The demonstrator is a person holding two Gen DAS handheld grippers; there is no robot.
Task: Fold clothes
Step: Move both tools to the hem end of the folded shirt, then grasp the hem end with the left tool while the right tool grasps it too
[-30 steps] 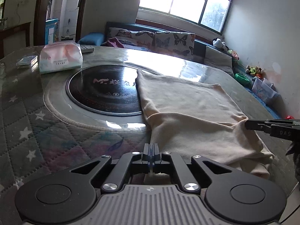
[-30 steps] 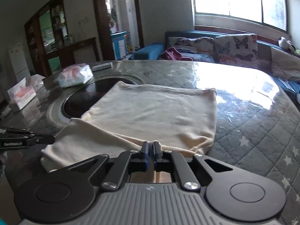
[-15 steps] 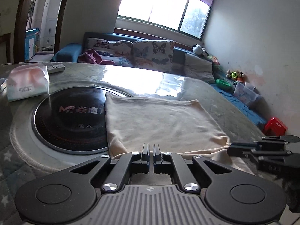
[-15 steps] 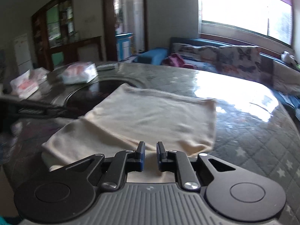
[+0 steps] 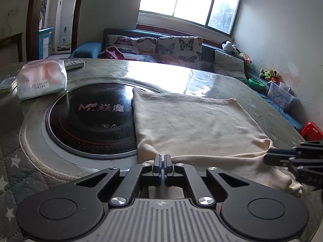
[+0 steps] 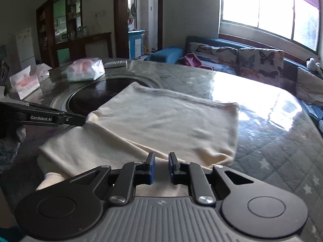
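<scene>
Cream garment (image 6: 161, 125): right gripper (image 6: 161, 168) now released, jaws parted; left gripper (image 5: 162, 166) kept clenched on folded edge; fold judged laid.

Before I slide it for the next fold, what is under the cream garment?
The cream folded garment overlaps the black round cooktop and lies on the grey quilted star-print table cover. Anything beneath its middle is hidden.
</scene>
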